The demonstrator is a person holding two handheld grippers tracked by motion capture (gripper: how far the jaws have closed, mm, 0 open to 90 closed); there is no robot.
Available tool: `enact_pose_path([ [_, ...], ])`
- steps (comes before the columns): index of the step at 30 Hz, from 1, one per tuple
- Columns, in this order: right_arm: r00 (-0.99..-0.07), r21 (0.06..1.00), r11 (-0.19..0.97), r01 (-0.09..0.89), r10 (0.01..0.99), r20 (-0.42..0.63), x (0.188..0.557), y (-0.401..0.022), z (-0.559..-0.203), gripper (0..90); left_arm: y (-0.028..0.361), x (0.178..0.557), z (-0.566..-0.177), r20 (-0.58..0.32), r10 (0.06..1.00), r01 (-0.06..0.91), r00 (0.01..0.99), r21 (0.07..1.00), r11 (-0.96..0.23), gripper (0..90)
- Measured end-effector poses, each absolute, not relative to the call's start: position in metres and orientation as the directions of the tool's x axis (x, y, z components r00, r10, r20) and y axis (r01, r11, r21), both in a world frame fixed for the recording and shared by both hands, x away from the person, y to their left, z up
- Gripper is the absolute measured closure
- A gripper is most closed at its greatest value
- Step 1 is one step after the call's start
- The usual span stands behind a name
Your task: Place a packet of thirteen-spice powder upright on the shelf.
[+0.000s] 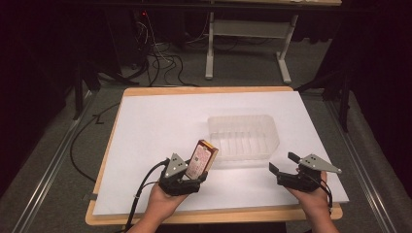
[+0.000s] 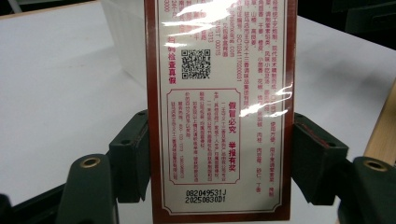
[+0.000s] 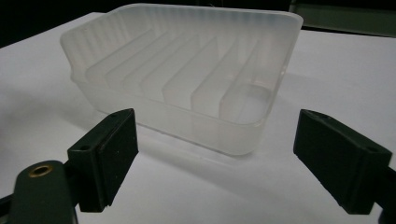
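The left gripper (image 1: 194,180) is holding a flat packet (image 1: 201,159) clamped between its jaws, long axis tilting toward the clear tray (image 1: 243,136) just beyond; the right gripper's (image 1: 284,170) jaws are standing apart, empty, near the tray's right corner on the counter (image 1: 145,126).

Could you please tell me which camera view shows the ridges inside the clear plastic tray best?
The right gripper view: the tray is close, its ridges distinct. The high view shows it small and faint; the left gripper view shows a corner behind the packet.
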State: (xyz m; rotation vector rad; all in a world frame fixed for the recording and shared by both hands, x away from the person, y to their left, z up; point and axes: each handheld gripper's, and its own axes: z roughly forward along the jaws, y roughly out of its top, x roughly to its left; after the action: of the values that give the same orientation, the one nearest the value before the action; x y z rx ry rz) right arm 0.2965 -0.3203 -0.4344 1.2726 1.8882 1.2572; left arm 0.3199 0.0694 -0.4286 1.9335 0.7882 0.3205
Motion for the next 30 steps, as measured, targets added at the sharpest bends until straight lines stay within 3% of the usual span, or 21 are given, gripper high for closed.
enact_pose_path([
  [9, -0.448, 0.899, 0.091, 0.428, 0.886, 0.123, 0.296, -0.295, -0.419, 13.2, 0.058, 0.331, -0.427, -0.083, 0.623, 0.351, 0.778, 0.879, -0.322, 32.8],
  [19, -0.499, 0.911, 0.076, 0.406, 0.853, 0.151, 0.324, -0.245, -0.393, 11.2, 0.066, 0.319, -0.431, -0.066, 0.630, 0.339, 0.773, 0.883, -0.323, 32.8],
  [21, -0.512, 0.922, 0.030, 0.387, 0.838, 0.187, 0.324, -0.239, -0.393, 12.6, 0.066, 0.317, -0.434, -0.074, 0.637, 0.350, 0.767, 0.880, -0.320, 32.8],
  [24, -0.532, 0.914, 0.073, 0.398, 0.830, 0.166, 0.325, -0.229, -0.399, 12.8, 0.061, 0.315, -0.436, -0.054, 0.644, 0.342, 0.763, 0.879, -0.331, 32.8],
  [30, -0.587, 0.915, 0.048, 0.400, 0.780, 0.216, 0.316, -0.225, -0.402, 15.3, 0.051, 0.313, -0.438, -0.028, 0.664, 0.335, 0.747, 0.879, -0.339, 32.7],
])
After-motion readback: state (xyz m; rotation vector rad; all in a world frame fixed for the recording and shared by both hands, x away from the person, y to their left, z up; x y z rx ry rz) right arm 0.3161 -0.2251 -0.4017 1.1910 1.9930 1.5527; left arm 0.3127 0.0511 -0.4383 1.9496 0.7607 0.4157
